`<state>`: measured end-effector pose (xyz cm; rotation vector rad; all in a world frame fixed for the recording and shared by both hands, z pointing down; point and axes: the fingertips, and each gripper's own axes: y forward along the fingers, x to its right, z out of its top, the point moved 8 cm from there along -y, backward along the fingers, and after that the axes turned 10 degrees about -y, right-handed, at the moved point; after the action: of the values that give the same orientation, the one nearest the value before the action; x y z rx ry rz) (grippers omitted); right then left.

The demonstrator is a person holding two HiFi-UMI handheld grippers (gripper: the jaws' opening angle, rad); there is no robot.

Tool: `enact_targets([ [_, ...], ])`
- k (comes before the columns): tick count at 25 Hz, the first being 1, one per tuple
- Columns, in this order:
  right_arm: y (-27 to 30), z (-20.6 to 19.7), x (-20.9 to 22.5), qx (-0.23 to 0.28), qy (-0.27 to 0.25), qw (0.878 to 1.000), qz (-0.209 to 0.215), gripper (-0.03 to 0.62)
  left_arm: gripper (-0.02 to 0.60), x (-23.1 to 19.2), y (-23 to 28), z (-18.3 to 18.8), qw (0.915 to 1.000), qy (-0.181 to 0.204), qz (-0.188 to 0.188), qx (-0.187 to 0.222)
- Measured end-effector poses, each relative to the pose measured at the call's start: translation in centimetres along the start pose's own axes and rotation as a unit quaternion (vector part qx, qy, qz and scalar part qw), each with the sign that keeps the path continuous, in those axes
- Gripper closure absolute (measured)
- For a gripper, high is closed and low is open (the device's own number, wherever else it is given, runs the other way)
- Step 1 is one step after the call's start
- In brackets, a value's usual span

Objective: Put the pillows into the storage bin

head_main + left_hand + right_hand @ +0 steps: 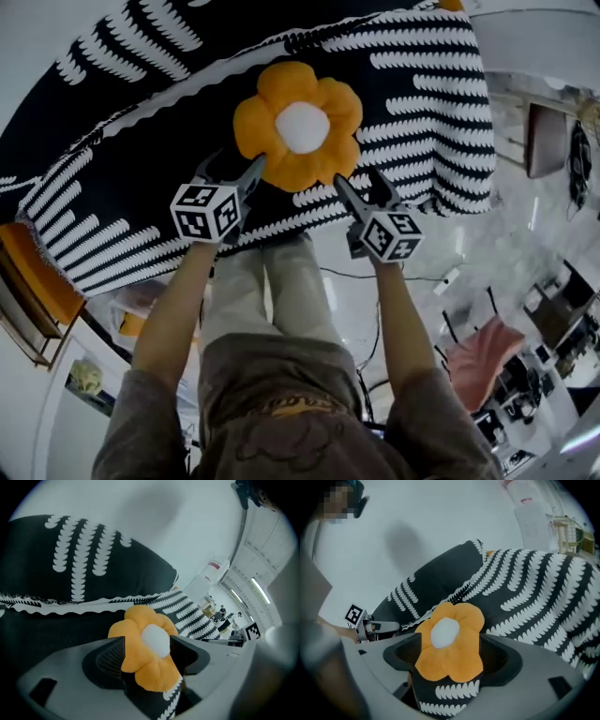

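- Your left tongs (234, 173) and right tongs (361, 183) are both open and empty, flanking the flower pillow (298, 127) mid-frame.
- Bite opposite sides deep, skip the blanket (141, 169), lift together.

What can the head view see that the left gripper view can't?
Only the head view: the person's arms, legs and a pink cloth on the floor. Only the left gripper view: people far off and a ceiling light. Both: the orange flower pillow on the black-and-white blanket, with the left gripper near it, jaws apart.
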<state>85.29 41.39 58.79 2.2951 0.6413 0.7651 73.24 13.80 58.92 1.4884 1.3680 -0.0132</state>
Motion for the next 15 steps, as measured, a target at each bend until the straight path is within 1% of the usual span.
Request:
enact_targets([
  [2, 1.7, -1.4, 1.0, -0.006, 0.009, 1.000, -0.002, 0.214, 0.293, -1.6, 1.9, -1.1, 0.9999, -0.005, 0.009, -0.003],
  [5, 4.2, -3.6, 2.4, -0.027, 0.014, 1.000, 0.005, 0.200, 0.273, -3.3, 4.8, -2.6, 0.9994, -0.015, 0.029, -0.014],
  [7, 6.6, -4.4, 4.3, -0.035, 0.014, 0.999, 0.012, 0.198, 0.270, -4.1, 7.8, -2.8, 0.9990, -0.018, 0.039, -0.011],
  [9, 8.8, -4.3, 7.3, -0.034, 0.016, 0.999, 0.009, 0.207, 0.270, -4.1, 11.6, -2.5, 0.9990, -0.011, 0.043, -0.006],
  [11, 10.2, -4.3, 10.2, -0.031, 0.025, 0.999, -0.008, 0.232, 0.272, -3.6, 15.0, -2.2, 0.9990, -0.001, 0.045, -0.007],
  [12, 10.4, -4.4, 11.0, -0.032, 0.031, 0.999, -0.014, 0.255, 0.275, -3.5, 16.0, -2.2, 0.9989, 0.002, 0.047, -0.011],
  [13, 10.4, -4.5, 11.0, -0.035, 0.034, 0.999, -0.016, 0.275, 0.283, -3.6, 16.0, -2.3, 0.9987, 0.005, 0.049, -0.016],
  [15, 9.8, -4.8, 8.9, -0.046, 0.033, 0.998, -0.009, 0.311, 0.324, -4.1, 13.7, -2.7, 0.9983, 0.011, 0.051, -0.027],
])
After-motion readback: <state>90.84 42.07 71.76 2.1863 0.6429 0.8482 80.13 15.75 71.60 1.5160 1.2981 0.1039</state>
